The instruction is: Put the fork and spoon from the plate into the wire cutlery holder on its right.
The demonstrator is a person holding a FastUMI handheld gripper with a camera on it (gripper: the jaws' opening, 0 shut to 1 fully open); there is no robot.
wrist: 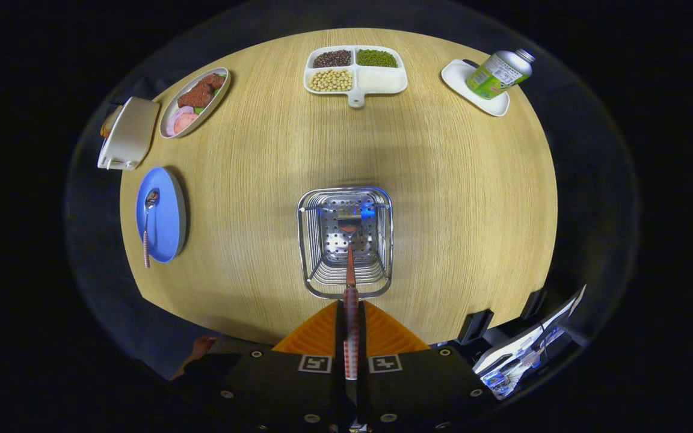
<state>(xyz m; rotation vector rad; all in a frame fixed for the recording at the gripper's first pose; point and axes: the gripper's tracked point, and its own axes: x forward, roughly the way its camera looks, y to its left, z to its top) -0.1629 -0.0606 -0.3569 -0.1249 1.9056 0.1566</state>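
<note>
the gripper point(351, 313), at the bottom centre of the frame, has both fingers pressed on the checked handle of the fork point(351, 282), whose head reaches down into the wire cutlery holder point(344, 240) standing just ahead of the fingers in the middle of the round wooden table point(443, 210). at mid left the spoon point(147, 225) lies on the blue plate point(166, 216), well apart from the holder. farther off, in the upper left, sit a cream container point(130, 132) and an oval dish of food point(195, 101), at the top centre a divided tray of beans point(355, 71), and in the upper right a green can point(498, 73) lying on a small white dish point(473, 90).
</note>
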